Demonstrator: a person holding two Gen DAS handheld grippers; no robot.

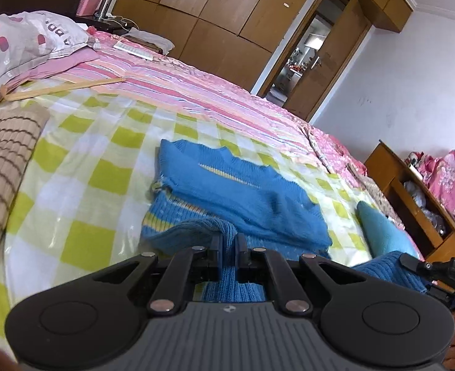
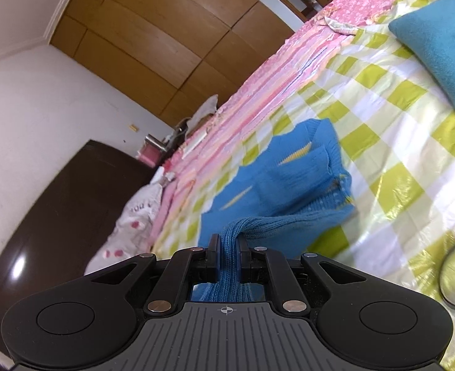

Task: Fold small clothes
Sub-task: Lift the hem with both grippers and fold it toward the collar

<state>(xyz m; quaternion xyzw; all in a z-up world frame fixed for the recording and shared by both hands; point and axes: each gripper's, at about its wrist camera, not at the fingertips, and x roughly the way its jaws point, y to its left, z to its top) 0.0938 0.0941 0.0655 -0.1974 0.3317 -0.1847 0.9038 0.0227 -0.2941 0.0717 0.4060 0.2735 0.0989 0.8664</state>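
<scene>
Left gripper [image 1: 227, 244], right gripper [image 2: 227, 244] both clamp blue sweater [image 1: 242, 194] hem near bed [image 1: 82, 167] edge; sleeves apparently folded in, final fold pending.

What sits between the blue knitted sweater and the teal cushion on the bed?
Only bare green-and-white checked bedcover lies between the blue knitted sweater and the teal cushion; the right wrist view shows it best.

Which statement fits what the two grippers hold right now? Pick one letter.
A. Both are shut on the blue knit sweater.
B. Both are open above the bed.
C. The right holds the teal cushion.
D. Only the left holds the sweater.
A: blue knit sweater fabric is pinched between the jaws of the left gripper and the right gripper.
</scene>
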